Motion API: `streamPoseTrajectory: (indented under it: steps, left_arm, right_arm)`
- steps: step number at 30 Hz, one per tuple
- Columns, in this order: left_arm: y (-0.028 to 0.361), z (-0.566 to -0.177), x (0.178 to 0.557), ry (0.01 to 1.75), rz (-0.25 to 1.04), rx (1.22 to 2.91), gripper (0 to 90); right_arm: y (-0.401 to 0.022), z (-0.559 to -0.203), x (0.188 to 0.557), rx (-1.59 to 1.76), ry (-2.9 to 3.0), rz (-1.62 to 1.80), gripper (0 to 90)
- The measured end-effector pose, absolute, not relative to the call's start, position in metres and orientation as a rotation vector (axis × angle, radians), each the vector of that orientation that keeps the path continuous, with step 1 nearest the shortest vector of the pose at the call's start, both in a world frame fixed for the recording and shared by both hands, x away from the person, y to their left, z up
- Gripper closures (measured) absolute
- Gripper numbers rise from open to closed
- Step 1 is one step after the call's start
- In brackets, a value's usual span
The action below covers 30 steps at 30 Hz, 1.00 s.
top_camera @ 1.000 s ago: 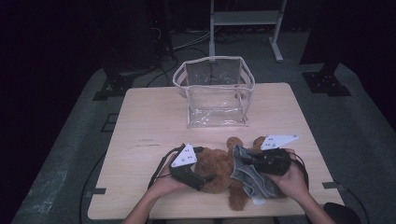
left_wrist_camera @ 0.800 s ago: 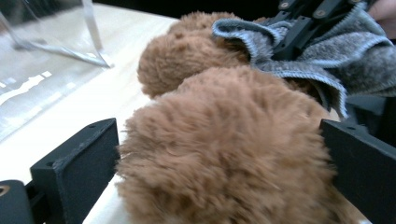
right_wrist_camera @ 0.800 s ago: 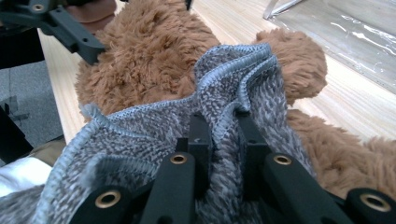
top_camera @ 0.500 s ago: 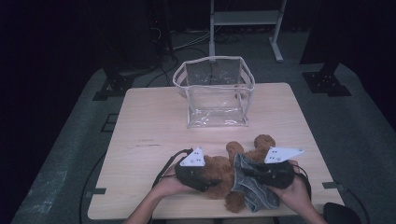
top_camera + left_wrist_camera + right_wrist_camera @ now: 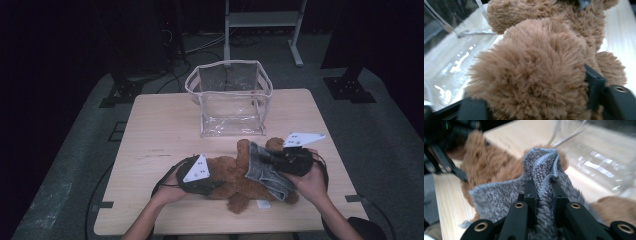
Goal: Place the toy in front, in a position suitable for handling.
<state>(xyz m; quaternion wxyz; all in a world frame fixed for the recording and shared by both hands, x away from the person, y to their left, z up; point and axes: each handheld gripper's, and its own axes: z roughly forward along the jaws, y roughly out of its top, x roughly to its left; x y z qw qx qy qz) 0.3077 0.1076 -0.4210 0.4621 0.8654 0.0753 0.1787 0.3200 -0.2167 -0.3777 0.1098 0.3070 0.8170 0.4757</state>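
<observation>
now working at the near edge of the table (image 5: 160, 120), dressing or undressing a brown teddy bear (image 5: 235, 175) lying on its back across the front, well short of the clear plastic bag (image 5: 230, 100) standing farther back.

left gripper (image 5: 212, 184): jaws having just been closing, now clamping on a plush lobe of the bear (image 5: 534, 75), fur bulging between the black jaws in the left gripper view. looking like the head end, though hard telling which part exactly.

right gripper (image 5: 272, 161): jaws pinching tight on a fold of the grey knitted garment (image 5: 541, 170), cloth bunching up between them in the right gripper view. garment (image 5: 265, 172) wrapping the bear's lower body, legs poking out beyond it.

compared with a second ago: left jaws gone from wide apart to gripping the bear; bear and garment shifted a little toward the right.

reading this as anchoring the bear with the left so the right can be pulling the garment along the body. risking cloth slipping from the narrow pinch.
</observation>
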Motion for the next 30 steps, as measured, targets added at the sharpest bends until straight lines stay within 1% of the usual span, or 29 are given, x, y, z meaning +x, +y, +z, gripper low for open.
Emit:
streamPoseTrajectory:
  steps: [1,2,4,6,7,8,9,10,11,13,19,21,25,27,30]
  left_arm:
    - [0.109,-0.421,0.308,0.199,0.409,2.127,21.8]
    - [0.109,-0.420,0.308,0.217,0.385,2.117,16.6]
    - [0.109,-0.417,0.309,0.246,0.330,2.097,10.1]
    - [0.108,-0.417,0.309,0.252,0.315,2.085,8.8]
    - [0.107,-0.417,0.309,0.251,0.308,2.090,9.3]
    - [0.106,-0.418,0.307,0.234,0.302,2.094,13.2]
    - [0.105,-0.420,0.303,0.211,0.346,2.093,22.6]
    - [0.105,-0.421,0.300,0.200,0.372,2.096,28.4]
    - [0.106,-0.422,0.298,0.196,0.386,2.093,32.4]
    - [0.108,-0.423,0.294,0.192,0.420,2.092,35.8]
    - [0.108,-0.424,0.293,0.191,0.432,2.086,36.2]
    - [0.108,-0.424,0.292,0.176,0.442,2.089,36.1]
    - [0.108,-0.423,0.291,0.166,0.450,2.098,35.7]
    - [0.108,-0.423,0.290,0.164,0.456,2.097,35.7]
    - [0.107,-0.424,0.288,0.166,0.458,2.089,35.7]
  right_arm:
    - [-0.209,-0.386,0.319,0.887,2.429,1.377,78.2]
    - [-0.205,-0.390,0.317,0.883,2.438,1.377,78.3]
    - [-0.200,-0.394,0.313,0.865,2.447,1.377,78.3]
    - [-0.196,-0.395,0.306,0.833,2.458,1.385,78.3]
    - [-0.194,-0.395,0.301,0.812,2.469,1.384,78.3]
    - [-0.193,-0.396,0.298,0.798,2.471,1.381,78.3]
    - [-0.193,-0.396,0.293,0.782,2.468,1.370,78.2]
    - [-0.194,-0.396,0.290,0.770,2.466,1.356,78.2]
    - [-0.196,-0.396,0.288,0.768,2.459,1.362,78.3]
    - [-0.206,-0.394,0.287,0.789,2.436,1.377,78.3]
    - [-0.241,-0.389,0.303,0.926,2.338,1.332,77.9]
    - [-0.248,-0.388,0.306,0.983,2.329,1.377,78.0]
    - [-0.227,-0.384,0.295,0.904,2.389,1.443,77.9]
    - [-0.215,-0.385,0.293,0.853,2.415,1.398,77.6]
    - [-0.219,-0.387,0.305,0.885,2.404,1.381,77.6]
